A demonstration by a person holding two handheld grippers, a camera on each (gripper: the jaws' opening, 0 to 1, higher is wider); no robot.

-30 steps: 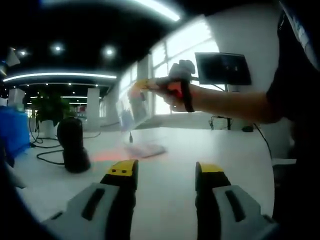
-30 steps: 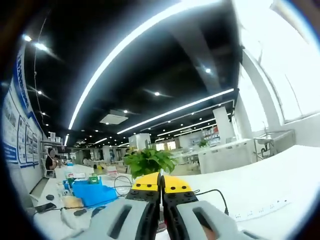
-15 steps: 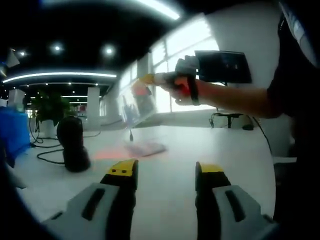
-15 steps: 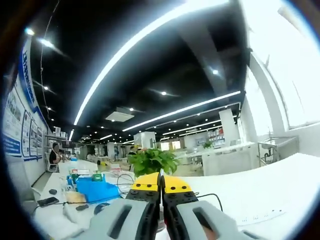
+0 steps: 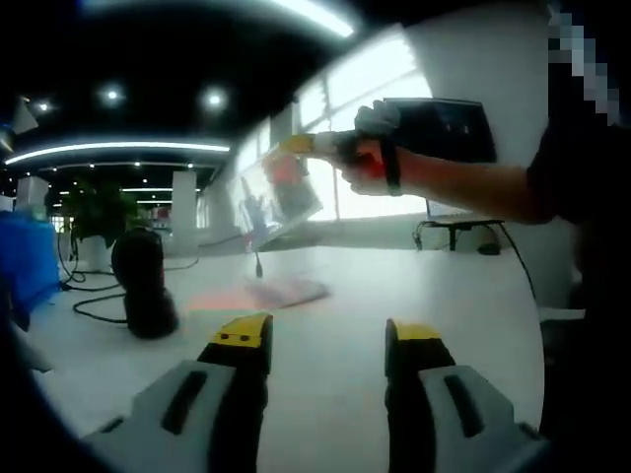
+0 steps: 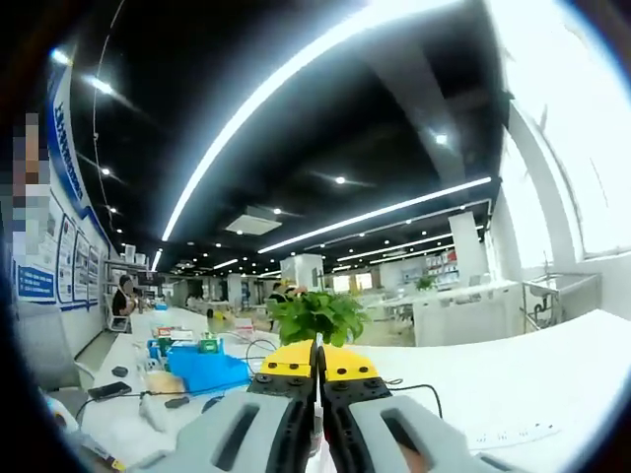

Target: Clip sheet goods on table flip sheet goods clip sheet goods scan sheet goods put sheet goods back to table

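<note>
Sheet goods [image 5: 278, 193] hang at 12 o'clock above the worktop [image 5: 335, 345], pinched by the right hand-held gripper [image 6: 316, 363], jaws closed on it. Left hand-held gripper [image 5: 325, 340] at 6 o'clock, jaws apart, nothing between. Black scanner [image 5: 141, 284] at 9 o'clock.

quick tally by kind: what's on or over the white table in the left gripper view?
Sheet goods held in the air by the right claw: 1
Sheet goods lying flat on the table: 1
Black scanner: 1
Open left claw: 1
Total: 4
</note>
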